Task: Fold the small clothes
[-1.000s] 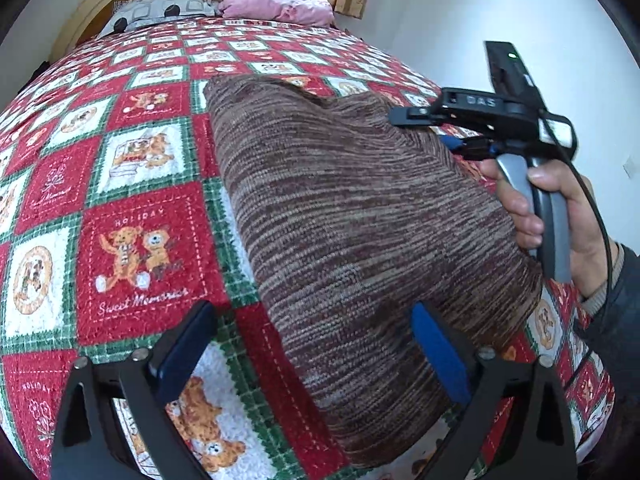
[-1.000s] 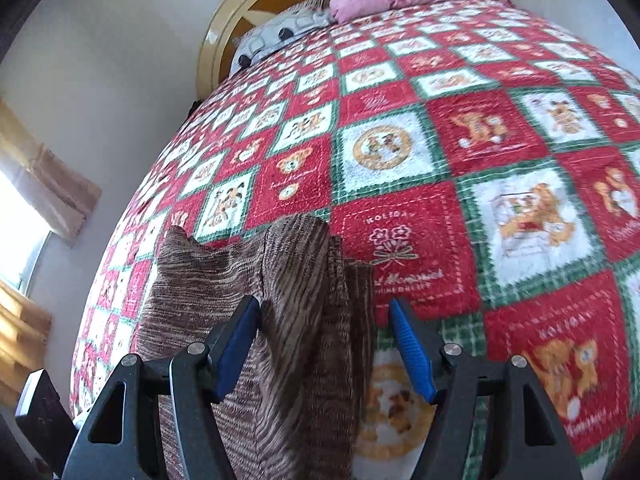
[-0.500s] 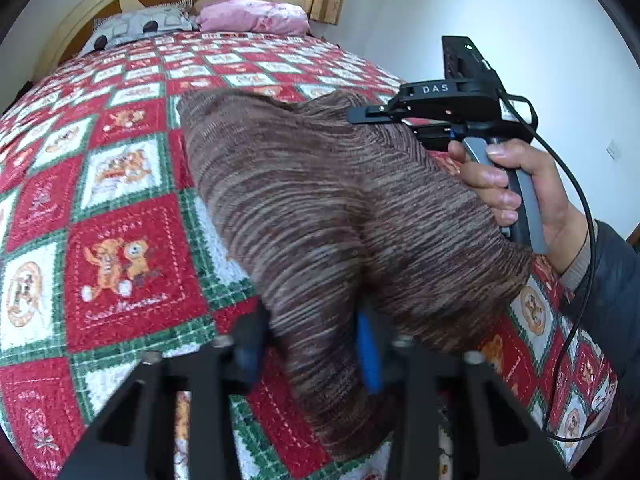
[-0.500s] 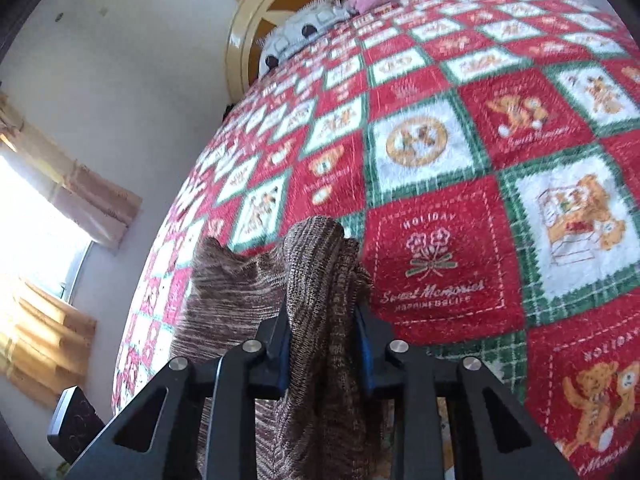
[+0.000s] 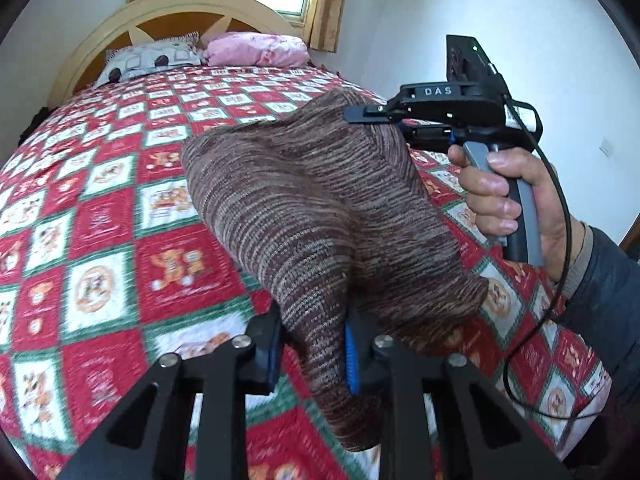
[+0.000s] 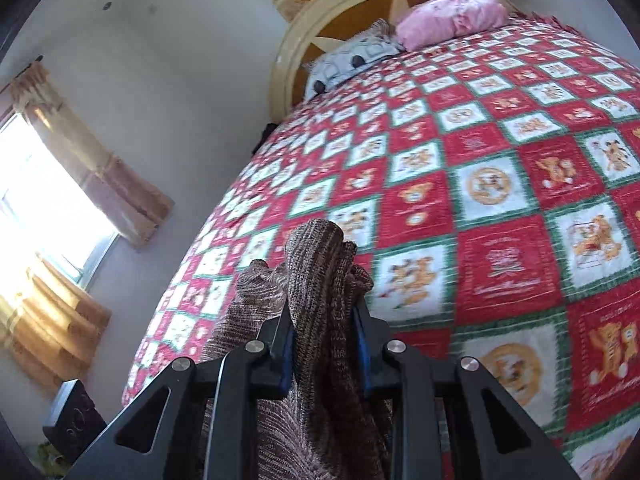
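Observation:
A brown striped knit garment [image 5: 304,200] hangs lifted above the red, green and white teddy-bear bedspread [image 5: 100,240]. In the left wrist view my left gripper [image 5: 310,344] has the garment's near corner between its blue pads, and its jaws are still closing on the cloth. The right gripper [image 5: 360,114], held by a person's hand [image 5: 492,192], grips the far corner at the upper right. In the right wrist view the right gripper [image 6: 324,344] is shut on a bunched fold of the garment [image 6: 316,248], which stands up between the pads.
A pink pillow [image 5: 256,50] and a grey patterned pillow [image 5: 152,60] lie against the arched headboard [image 5: 176,4]. White walls flank the bed. A curtained window [image 6: 80,184] and a black box [image 6: 76,412] on the floor are on the left of the right wrist view.
Both grippers went from open around the garment's edges to shut on it. Both then rose, lifting the garment off the bedspread.

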Tool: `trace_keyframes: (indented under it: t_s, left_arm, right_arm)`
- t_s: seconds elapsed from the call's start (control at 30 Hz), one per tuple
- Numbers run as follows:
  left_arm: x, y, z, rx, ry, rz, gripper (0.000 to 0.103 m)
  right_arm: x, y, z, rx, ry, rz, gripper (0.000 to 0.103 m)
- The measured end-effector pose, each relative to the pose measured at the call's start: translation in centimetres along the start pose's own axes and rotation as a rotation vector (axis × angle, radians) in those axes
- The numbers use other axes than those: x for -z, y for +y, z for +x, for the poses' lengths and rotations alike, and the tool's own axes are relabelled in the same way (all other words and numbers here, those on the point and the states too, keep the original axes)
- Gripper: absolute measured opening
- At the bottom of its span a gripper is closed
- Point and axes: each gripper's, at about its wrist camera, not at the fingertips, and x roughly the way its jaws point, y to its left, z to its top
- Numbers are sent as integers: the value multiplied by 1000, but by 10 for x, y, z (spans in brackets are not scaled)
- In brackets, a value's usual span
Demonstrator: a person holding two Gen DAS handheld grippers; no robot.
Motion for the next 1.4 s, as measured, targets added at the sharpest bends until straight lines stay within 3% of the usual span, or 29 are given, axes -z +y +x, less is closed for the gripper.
trace_keyframes:
  t_s: [0.47,0.8,1.2,1.4]
  left_arm:
    - [41,48,-79,-105,-43,-62,25]
    - [79,98,-128,-192,-46,-132,25]
    - [119,157,-162,-242,-60,-241,25]
    - [141,182,-150,-230,-36,-324,26]
  right_arm:
    - [29,99,48,-140,72,-68,24]
    - [54,172,110,-232,155,-97,24]
    - [81,229,173,-257,247,-127,23]
    - [93,248,212,-211,284,-155,23]
